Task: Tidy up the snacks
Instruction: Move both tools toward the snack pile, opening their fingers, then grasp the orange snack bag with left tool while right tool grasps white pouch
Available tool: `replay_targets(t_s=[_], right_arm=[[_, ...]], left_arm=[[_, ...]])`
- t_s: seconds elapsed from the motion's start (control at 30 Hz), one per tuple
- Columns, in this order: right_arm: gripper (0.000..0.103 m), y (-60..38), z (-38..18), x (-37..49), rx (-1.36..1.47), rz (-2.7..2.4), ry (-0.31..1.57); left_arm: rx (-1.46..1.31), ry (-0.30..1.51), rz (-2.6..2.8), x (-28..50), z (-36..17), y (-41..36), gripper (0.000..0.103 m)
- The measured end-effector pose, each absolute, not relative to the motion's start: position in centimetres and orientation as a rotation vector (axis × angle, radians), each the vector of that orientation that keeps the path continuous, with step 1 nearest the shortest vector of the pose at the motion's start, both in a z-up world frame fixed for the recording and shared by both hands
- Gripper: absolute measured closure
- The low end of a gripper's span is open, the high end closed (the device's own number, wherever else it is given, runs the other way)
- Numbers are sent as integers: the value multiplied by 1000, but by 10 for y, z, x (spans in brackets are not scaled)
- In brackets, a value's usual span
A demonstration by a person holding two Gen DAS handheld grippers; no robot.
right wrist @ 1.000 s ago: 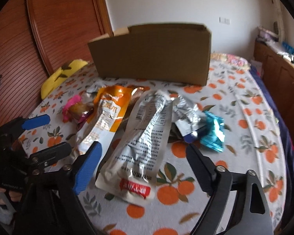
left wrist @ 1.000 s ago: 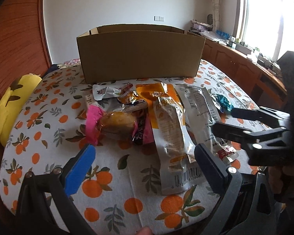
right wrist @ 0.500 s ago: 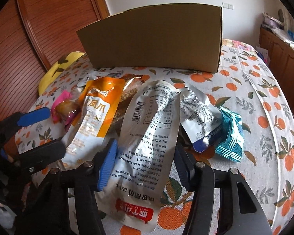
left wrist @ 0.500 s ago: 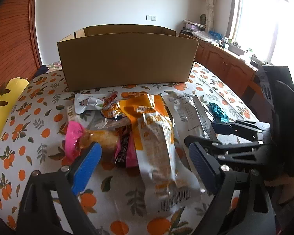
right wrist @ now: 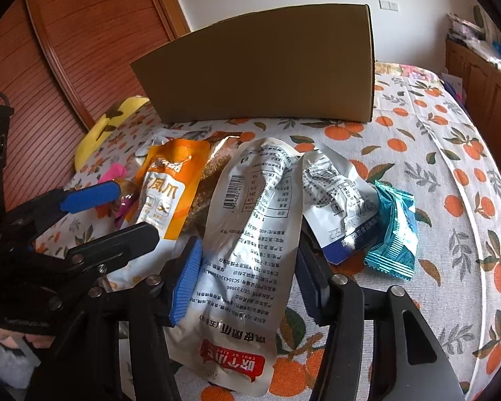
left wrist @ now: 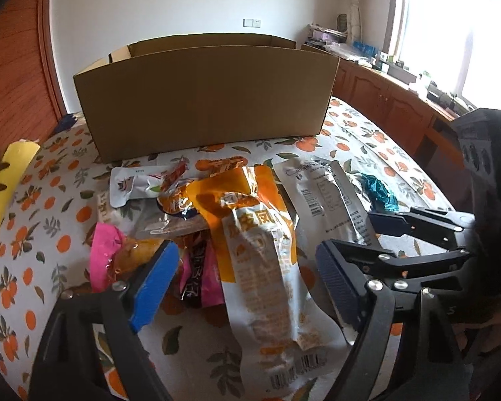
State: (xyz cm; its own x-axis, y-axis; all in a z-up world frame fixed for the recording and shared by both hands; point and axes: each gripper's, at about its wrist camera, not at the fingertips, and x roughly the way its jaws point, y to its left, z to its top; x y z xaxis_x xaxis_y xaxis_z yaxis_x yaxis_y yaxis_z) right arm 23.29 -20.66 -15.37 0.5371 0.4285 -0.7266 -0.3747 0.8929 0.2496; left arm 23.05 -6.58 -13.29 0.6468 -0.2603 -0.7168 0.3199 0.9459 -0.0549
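Here both claws are closing in on the heap of snacks lying on the orange-print surface [right wrist: 417, 153], in front of the open cardboard box [left wrist: 203, 100]. The right claw [right wrist: 240, 269] is straddling the long silver pouch [right wrist: 254, 234]; its jaws have just been narrowing and its pads are sitting right at the pouch's edges, though whether they are already pinching it I cannot tell. The left claw [left wrist: 247, 287] has also been narrowing, yet it is standing released and wide, with the orange-and-white pouch [left wrist: 267, 260] between its fingers and neither pad touching it.

So the step in hand looks like a double pick-up, one packet per claw. Nothing is visibly lifted so far; the teal wrapper [right wrist: 394, 237], the pink-wrapped cake [left wrist: 117, 257] and the rest are lying loose on the surface. Next, each claw probably needs to clench fully on its pouch, raise it free of the overlapping packets, and carry it over the box's near wall.
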Motion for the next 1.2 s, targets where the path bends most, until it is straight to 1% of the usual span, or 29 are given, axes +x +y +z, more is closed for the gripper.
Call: replay_targets(t_s=[0.07, 0.13, 0.2, 0.27, 0.3, 0.33, 0.37, 0.43, 0.47, 0.5, 0.57, 0.63, 0.9, 1.0, 1.17, 1.2], right_arm=[[50, -207, -152, 231, 37, 472, 881], [52, -210, -151, 229, 27, 474, 881], [59, -214, -147, 228, 33, 477, 879], [61, -216, -143, 227, 21, 476, 872], [62, -216, -142, 227, 12, 476, 874], [62, -216, -143, 227, 8, 481, 879], [62, -215, -143, 228, 7, 488, 882], [61, -212, -144, 229, 3, 501, 890], [60, -211, -145, 231, 3, 505, 896], [57, -210, -146, 232, 0, 503, 902], [50, -207, -151, 235, -13, 501, 919], [49, -204, -152, 235, -23, 502, 908], [41, -191, -154, 239, -90, 483, 900], [40, -187, -155, 240, -111, 473, 894], [45, -185, -155, 241, -104, 462, 894], [58, -188, -153, 240, -78, 454, 877]], left_arm=[[105, 801, -331, 230, -134, -69, 26], [119, 819, -347, 231, -137, -72, 47], [131, 835, -339, 233, -141, -73, 51], [140, 834, -339, 234, -142, -74, 50], [141, 839, -340, 236, -141, -74, 48], [138, 843, -343, 237, -141, -74, 42], [132, 851, -349, 239, -142, -74, 40], [156, 852, -346, 243, -144, -78, 39], [178, 846, -339, 243, -144, -80, 40], [198, 844, -336, 243, -145, -82, 44], [214, 835, -334, 241, -145, -82, 47], [205, 832, -338, 239, -144, -80, 50], [115, 801, -370, 225, -124, -60, 51], [98, 768, -358, 220, -115, -52, 51], [71, 752, -340, 218, -107, -37, 51], [69, 750, -337, 218, -105, -36, 51]])
